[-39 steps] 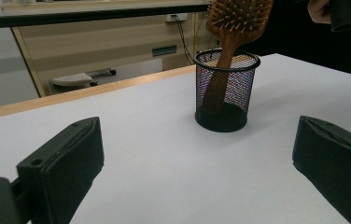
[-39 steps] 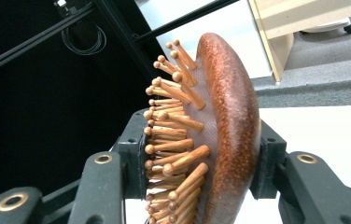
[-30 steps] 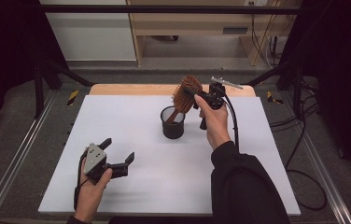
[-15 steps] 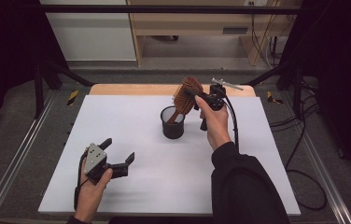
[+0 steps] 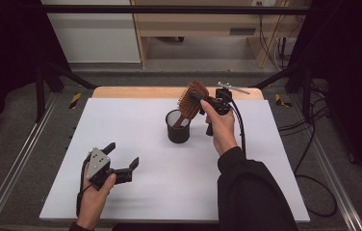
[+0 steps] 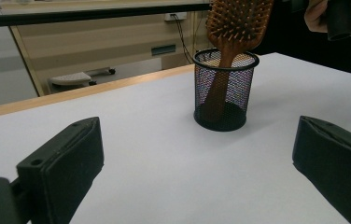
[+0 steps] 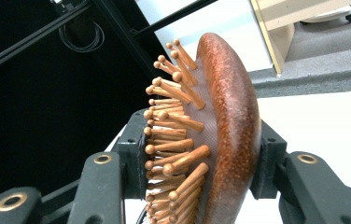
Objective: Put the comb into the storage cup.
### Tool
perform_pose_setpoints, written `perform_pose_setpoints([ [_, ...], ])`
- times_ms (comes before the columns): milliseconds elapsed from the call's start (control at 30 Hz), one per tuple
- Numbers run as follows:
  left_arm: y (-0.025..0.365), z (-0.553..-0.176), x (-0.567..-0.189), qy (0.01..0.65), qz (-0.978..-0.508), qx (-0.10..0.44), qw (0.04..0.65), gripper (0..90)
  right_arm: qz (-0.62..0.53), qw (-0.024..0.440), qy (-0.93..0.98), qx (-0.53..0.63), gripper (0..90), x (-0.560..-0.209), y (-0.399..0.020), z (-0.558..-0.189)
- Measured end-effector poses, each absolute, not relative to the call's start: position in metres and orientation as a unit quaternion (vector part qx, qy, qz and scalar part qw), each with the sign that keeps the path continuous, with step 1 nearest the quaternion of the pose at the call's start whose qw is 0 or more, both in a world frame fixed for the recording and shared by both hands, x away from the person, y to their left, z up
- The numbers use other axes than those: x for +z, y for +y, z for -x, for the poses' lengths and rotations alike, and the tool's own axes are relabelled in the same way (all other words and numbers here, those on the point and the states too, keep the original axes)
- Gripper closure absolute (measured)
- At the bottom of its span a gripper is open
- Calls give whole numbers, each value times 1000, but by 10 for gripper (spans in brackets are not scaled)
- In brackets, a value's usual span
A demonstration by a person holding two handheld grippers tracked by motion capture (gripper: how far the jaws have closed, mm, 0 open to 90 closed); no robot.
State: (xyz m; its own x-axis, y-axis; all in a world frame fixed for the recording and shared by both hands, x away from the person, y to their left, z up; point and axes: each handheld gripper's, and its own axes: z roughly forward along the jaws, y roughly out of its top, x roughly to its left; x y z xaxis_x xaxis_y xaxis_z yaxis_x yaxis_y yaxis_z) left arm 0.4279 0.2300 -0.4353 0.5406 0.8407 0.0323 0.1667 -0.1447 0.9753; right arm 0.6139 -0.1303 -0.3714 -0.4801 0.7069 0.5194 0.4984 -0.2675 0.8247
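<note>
No shift; hairbrush point(image 5: 190, 101) handle half-hidden inside mesh cup point(image 5: 178, 126).

Light fell evenly from above onto the white table point(image 5: 169, 192), which was the brightest area in the high view, while the sides of that view sank into near black. The mesh cup point(image 5: 178, 126) cast only a faint, soft shadow. From my left gripper view the cup point(image 6: 222, 88) was sharp, but my own jaws at the bottom edge were blurred. In my right gripper view the hairbrush point(image 7: 220, 135) stood close and crisp, with a mild sheen along its wooden back, against a dark left half.
</note>
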Motion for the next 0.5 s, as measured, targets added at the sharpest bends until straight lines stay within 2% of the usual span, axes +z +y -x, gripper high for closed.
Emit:
perform_pose_setpoints([
  [500, 229, -428, -436, 364, -691, 309, 542, 21, -508, 75, 594, 620, 494, -375, -136, -615],
])
